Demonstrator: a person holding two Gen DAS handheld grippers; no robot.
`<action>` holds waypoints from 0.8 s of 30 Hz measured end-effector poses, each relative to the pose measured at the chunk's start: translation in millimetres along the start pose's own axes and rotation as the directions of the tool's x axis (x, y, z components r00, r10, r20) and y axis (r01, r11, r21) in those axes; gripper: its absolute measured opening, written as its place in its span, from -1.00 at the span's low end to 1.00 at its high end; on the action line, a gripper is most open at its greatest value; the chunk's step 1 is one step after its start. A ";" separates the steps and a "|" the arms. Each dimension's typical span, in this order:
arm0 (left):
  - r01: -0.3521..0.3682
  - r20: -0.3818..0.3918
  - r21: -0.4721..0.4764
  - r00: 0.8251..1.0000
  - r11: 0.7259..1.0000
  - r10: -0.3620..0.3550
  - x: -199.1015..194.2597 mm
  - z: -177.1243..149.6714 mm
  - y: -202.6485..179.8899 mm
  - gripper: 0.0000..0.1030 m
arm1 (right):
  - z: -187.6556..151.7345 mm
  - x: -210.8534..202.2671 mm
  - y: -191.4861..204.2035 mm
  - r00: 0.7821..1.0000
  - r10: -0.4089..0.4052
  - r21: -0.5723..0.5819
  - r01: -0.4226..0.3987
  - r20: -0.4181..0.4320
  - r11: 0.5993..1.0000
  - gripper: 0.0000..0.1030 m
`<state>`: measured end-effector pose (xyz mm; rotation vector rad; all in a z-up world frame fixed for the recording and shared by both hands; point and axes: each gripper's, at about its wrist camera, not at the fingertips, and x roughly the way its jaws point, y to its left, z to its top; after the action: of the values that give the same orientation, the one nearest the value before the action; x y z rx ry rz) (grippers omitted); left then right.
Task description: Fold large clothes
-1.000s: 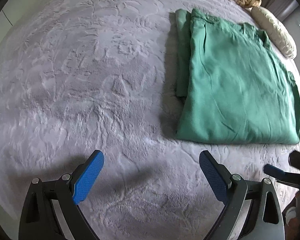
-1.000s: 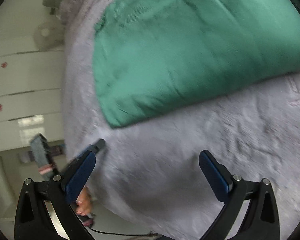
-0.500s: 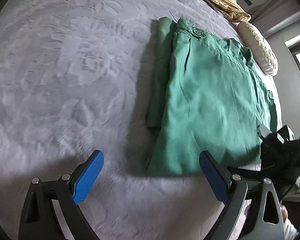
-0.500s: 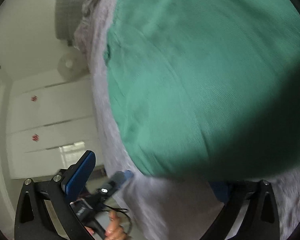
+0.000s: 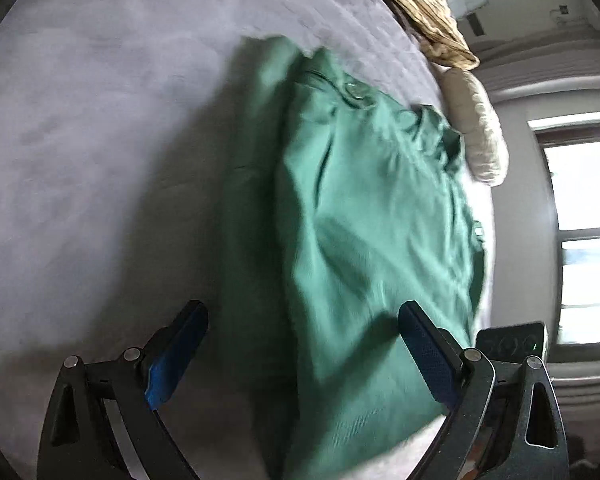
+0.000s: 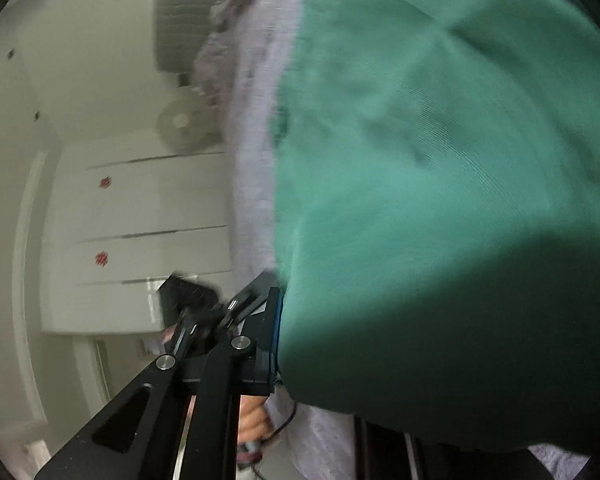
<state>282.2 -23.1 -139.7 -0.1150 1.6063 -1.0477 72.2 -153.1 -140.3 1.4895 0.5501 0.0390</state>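
The left gripper (image 5: 300,356) stands wide, its pads apart with the near edge of the green garment (image 5: 364,240) lying between them but not pinched. The garment lies folded on the grey bed (image 5: 100,120), its long axis running away from this gripper toward the cream pillow (image 5: 484,136) and the tan blanket (image 5: 420,12) at the far end. Its right near corner sits just beside the right pad, so a close here would catch the near hem.

The right gripper (image 6: 278,320) has just been closing and its jaws are narrow, nipped on the garment's edge at the side of the bed; the cloth billows over it and fills most of that view. Judging by this, the right side is already gripped and the left has yet to close.

Both views are blurred; the right gripper's far finger is hidden under cloth, and how many layers it holds cannot be told
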 end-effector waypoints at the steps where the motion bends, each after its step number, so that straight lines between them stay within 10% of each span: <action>1: 0.027 -0.014 -0.002 1.000 1.000 -0.027 6.3 4.4 -2.4 0.88 | 0.5 -1.6 2.8 1.000 0.004 -0.006 -0.004 -0.004 1.000 -0.71; 5: 0.025 -0.054 0.024 0.998 0.999 -0.024 30.4 10.1 -18.9 0.86 | -1.2 -0.4 -1.0 0.999 -0.016 -0.019 0.015 -0.041 1.000 -0.71; 8: -0.115 -0.056 0.122 0.991 0.986 0.123 43.6 4.7 -33.8 0.30 | -7.4 6.6 -14.7 0.990 -0.083 -0.011 0.082 -0.114 0.997 -0.66; 13: -0.202 -0.022 0.149 0.978 0.968 0.207 46.4 1.5 -39.5 0.27 | -26.6 -11.4 -15.3 0.934 -0.272 -0.126 0.249 -0.232 0.960 -0.52; 16: -0.228 -0.015 0.142 0.973 0.963 0.232 48.4 1.0 -42.3 0.28 | -23.8 -46.4 0.1 0.925 -0.332 -0.201 0.295 -0.186 0.934 0.13; 18: -0.254 0.003 0.154 0.967 0.955 0.256 49.0 -1.7 -46.1 0.22 | -10.9 -69.8 13.1 0.922 -0.377 -0.242 0.347 -0.090 0.906 0.21; 20: -0.295 0.047 0.174 0.955 0.940 0.291 46.3 -5.4 -52.1 -0.14 | 6.3 -96.1 21.2 0.900 -0.434 -0.262 0.428 0.036 0.865 -0.08; 22: -0.309 0.070 0.177 0.951 0.934 0.301 43.3 -3.0 -58.4 -0.43 | 24.2 -104.7 15.8 0.861 -0.500 -0.239 0.507 0.094 0.828 -0.85; 24: -0.308 0.094 0.171 0.951 0.936 0.296 35.2 -1.3 -67.1 -0.60 | 38.4 -104.0 -3.1 0.822 -0.559 -0.219 0.569 0.112 0.793 -0.91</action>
<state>239.3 -82.7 -121.0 0.2152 1.4053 -0.9351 -5.8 -226.0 -110.3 1.0345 0.9083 -0.3832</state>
